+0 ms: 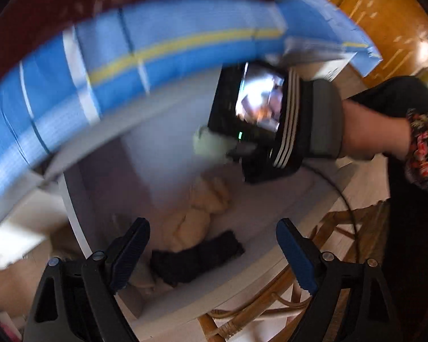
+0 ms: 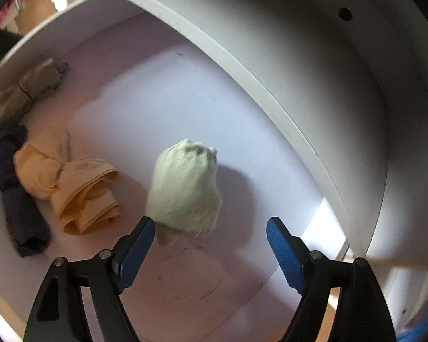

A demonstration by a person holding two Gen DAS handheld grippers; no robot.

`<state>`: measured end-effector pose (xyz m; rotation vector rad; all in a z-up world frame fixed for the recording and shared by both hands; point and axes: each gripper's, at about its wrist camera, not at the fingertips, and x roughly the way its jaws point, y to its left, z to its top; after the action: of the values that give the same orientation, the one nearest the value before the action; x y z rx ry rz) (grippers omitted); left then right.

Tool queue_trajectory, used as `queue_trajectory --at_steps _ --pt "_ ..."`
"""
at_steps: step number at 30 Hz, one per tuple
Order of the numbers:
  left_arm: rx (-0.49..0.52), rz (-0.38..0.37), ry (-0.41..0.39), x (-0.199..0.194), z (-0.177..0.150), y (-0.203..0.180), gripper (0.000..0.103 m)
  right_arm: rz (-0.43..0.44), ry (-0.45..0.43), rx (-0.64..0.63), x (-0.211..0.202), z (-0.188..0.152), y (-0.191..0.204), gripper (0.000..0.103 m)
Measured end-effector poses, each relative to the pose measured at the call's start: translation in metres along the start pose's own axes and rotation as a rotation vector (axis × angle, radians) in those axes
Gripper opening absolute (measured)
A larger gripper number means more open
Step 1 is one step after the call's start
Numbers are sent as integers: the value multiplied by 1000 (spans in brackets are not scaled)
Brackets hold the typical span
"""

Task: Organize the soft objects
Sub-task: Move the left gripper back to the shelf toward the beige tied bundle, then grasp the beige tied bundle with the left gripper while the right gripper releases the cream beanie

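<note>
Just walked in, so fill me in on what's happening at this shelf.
A person is sorting rolled soft items into a white shelf compartment with two handheld grippers. The right gripper is open over a pale green sock bundle, which sits apart from its fingers and looks motion-blurred, possibly just let go. An orange cloth roll, a dark navy roll and an olive-beige bundle lie along the left side. The left gripper hangs back, open and empty.
</note>
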<state>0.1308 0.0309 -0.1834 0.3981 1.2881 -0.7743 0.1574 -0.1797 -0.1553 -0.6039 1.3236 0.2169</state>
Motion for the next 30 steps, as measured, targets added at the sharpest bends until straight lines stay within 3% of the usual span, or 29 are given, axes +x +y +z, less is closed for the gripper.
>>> queue_trajectory --at_steps 5,6,8,11,18,21,24,29,30 --pt "-35 36 65 24 3 3 91 37 -12 0 10 15 3 79" --pt "-36 34 70 25 3 4 91 49 -11 9 12 15 3 77" --pt "-28 34 93 34 5 2 91 95 14 31 19 16 1 62" --pt "-11 41 116 50 8 0 91 105 35 38 24 13 2 59" --pt "-29 68 161 82 14 5 91 180 185 221 35 -13 -24 56" --pt "-8 82 187 98 15 3 92 180 271 266 44 -24 -28 38" --pt "39 112 216 115 13 -1 92 204 305 295 48 -32 -29 33" --pt "88 146 237 140 10 -5 92 218 283 293 43 -30 -19 34" --pt "95 145 237 143 9 -5 92 205 275 286 42 -30 -20 39"
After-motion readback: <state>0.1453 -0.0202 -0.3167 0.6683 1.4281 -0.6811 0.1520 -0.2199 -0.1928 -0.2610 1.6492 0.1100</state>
